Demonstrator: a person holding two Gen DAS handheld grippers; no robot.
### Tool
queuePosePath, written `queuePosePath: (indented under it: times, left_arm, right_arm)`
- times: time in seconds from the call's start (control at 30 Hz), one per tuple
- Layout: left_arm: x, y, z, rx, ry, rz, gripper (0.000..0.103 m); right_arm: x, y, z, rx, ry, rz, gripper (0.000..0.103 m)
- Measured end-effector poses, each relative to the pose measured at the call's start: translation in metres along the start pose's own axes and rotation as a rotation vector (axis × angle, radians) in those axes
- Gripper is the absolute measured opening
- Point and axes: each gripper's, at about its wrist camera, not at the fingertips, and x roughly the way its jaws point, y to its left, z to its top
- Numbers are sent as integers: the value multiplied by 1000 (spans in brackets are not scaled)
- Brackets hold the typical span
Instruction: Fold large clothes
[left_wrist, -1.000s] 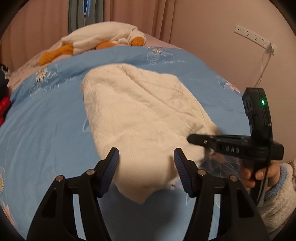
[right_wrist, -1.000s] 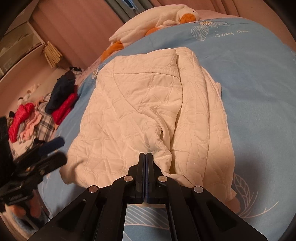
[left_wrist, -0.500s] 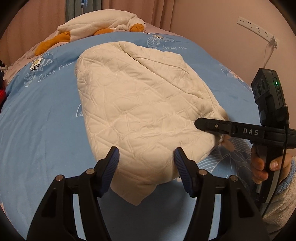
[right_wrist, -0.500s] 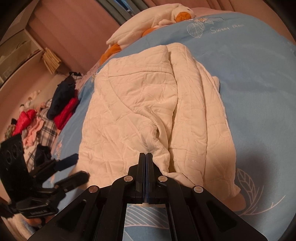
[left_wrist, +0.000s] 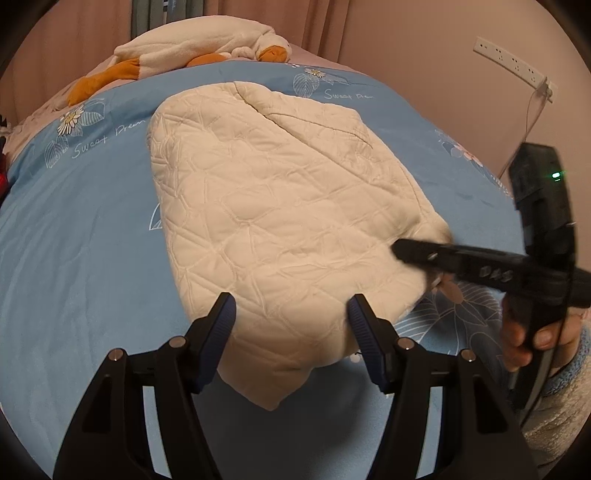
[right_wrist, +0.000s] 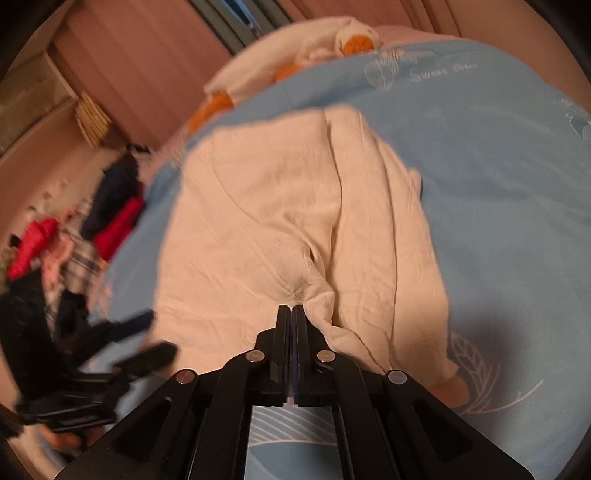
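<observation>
Cream quilted cloth, the large garment (left_wrist: 280, 221), lay spread over the middle of the blue bed cover (left_wrist: 74, 258), with a plush duck (left_wrist: 192, 51) beyond it at twelve o'clock and a heap of clothes (right_wrist: 66, 229) off the bed at nine o'clock in our right view. We held our left tongs (left_wrist: 291, 317) apart and clear above the garment's near corner, nothing pressed between the pads. Our right tongs (right_wrist: 291, 314) were together, clamped on a bunched fold at the garment's near edge, and showed at three o'clock in the left view.
</observation>
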Motion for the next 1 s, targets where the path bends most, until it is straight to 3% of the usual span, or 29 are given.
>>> queuePosePath:
  times: [0.13,0.33,0.4,0.47,0.63,0.8,0.87,0.9,0.93,1.0]
  left_arm:
    - [-3,2,1,-8,1,-6,66]
    - [-43,32,-4,-179,-48,-113,67]
    - [-51,48,-6,-247,-60,-135,68]
    - [-52,67,-6,-316,-61,-133,68]
    - [-34,93,-3,-459,-17,-223,79]
    - [-8,104,-3,-550,27,-304,79]
    - [1,109,-1,-583,41,-336,79]
    - [4,111,0,-593,46,-344,79]
    - [8,113,1,-604,49,-346,79]
    - [13,116,3,-613,56,-347,79]
  right_arm:
    - [2,-10,0,51,-4,49,0]
    - [-18,-17,-2,97,-21,138,0]
    - [-26,-14,-4,93,-44,180,11]
    - [-33,-11,-6,102,-63,223,39]
    - [-43,3,0,88,-94,225,50]
    - [-58,5,10,100,-163,233,66]
    - [-60,-2,16,114,-192,198,87]
    - [-58,-8,21,138,-200,177,93]
    - [-55,-14,24,160,-198,172,98]
    - [-49,-28,32,214,-182,174,98]
